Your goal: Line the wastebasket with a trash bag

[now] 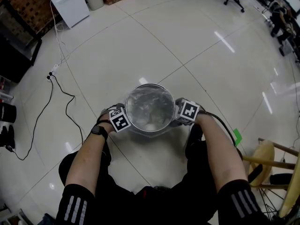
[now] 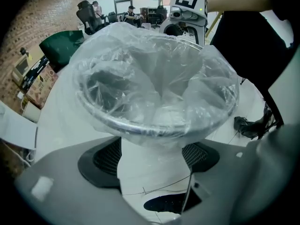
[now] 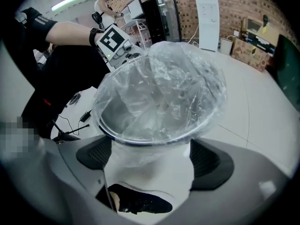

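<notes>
Head view: the basket (image 1: 151, 85) stands upright on the tiled floor (image 1: 197, 46), well clear of the floor's edge along the brick wall and just ahead of your knees. The clear bag (image 1: 149, 108) sits inside it, its mouth folded out over the rim all the way round. Your left gripper (image 1: 121, 118) lies against the basket's left side and your right gripper (image 1: 185, 112) against its right side, so the basket stands between the two. A black cable (image 1: 65, 102) runs over the floor well to the left.

Left gripper view: your left gripper (image 2: 151, 162) has its jaws spread wide. The basket's white wall (image 2: 150, 175) fills the gap between the pads (image 2: 101, 161), and the rim with the bag (image 2: 159, 78) rises above them. The bag's turned-down hem hangs just below the rim. Whether the pads touch the wall cannot be told. The right gripper (image 2: 186, 6) shows beyond the far rim.

Right gripper view: your right gripper (image 3: 150, 159) also has its jaws spread wide, gripping nothing. The wall (image 3: 150, 172) stands between the pads (image 3: 211, 165), with the bag (image 3: 159, 83) crumpled inside the rim above. The left gripper (image 3: 115, 43) shows past the far rim. A black shoe (image 3: 140, 203) lies on the floor below the gap.
</notes>
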Action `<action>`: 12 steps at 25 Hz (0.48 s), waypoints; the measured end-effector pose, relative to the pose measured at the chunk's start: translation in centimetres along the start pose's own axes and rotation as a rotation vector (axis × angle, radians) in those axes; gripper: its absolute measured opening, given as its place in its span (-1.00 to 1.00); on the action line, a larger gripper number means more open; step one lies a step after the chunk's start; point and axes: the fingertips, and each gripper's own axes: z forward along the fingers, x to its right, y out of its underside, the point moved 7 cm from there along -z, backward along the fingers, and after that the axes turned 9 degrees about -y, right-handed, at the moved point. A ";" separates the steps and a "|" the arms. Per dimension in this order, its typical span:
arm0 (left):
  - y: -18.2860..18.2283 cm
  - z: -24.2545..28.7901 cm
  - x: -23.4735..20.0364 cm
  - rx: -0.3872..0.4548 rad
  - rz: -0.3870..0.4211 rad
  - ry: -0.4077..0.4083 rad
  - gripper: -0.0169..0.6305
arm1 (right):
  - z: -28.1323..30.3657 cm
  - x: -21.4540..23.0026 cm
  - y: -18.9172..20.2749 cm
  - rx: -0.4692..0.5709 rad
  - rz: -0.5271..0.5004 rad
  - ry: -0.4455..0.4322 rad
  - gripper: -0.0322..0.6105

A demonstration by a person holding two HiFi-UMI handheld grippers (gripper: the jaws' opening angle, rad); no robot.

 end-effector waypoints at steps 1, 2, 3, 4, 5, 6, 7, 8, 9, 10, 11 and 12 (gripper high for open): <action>0.1 0.3 0.0 -0.005 -0.001 -0.003 0.28 | 0.1 0.1 0.0 -0.016 0.001 0.006 0.77; 0.2 0.5 0.0 -0.013 -0.001 -0.002 0.28 | 0.2 0.2 0.0 -0.032 -0.002 0.012 0.78; 0.3 0.6 0.1 -0.023 0.002 0.004 0.28 | 0.4 0.2 0.0 -0.050 -0.010 0.015 0.77; 0.4 0.6 0.1 -0.036 0.007 0.016 0.28 | 0.4 0.2 0.1 -0.073 -0.018 0.011 0.77; 0.5 0.4 0.2 -0.050 0.013 0.034 0.28 | 0.4 0.1 0.2 -0.102 -0.024 0.000 0.77; 0.7 0.1 0.3 -0.063 0.020 0.059 0.28 | 0.1 0.0 0.4 -0.132 -0.025 -0.014 0.77; 0.9 -0.3 0.5 -0.079 0.024 0.090 0.28 | -0.2 -0.1 0.7 -0.161 -0.021 -0.029 0.77; 1.3 -0.8 0.6 -0.099 0.026 0.122 0.28 | -0.6 -0.3 0.9 -0.187 -0.016 -0.046 0.77; 1.6 -1.3 0.8 -0.119 0.027 0.153 0.27 | -1.1 -0.5 1.2 -0.209 -0.012 -0.062 0.77; 1.8 -2.1 0.9 -0.134 0.032 0.176 0.27 | -1.7 -0.7 1.3 -0.226 -0.008 -0.073 0.77; 1.9 -3.0 0.8 -0.143 0.040 0.184 0.27 | -2.3 -0.9 1.3 -0.233 -0.007 -0.076 0.76; 1.9 -3.9 0.6 -0.147 0.044 0.185 0.27 | -3.0 -0.9 1.1 -0.230 -0.009 -0.069 0.76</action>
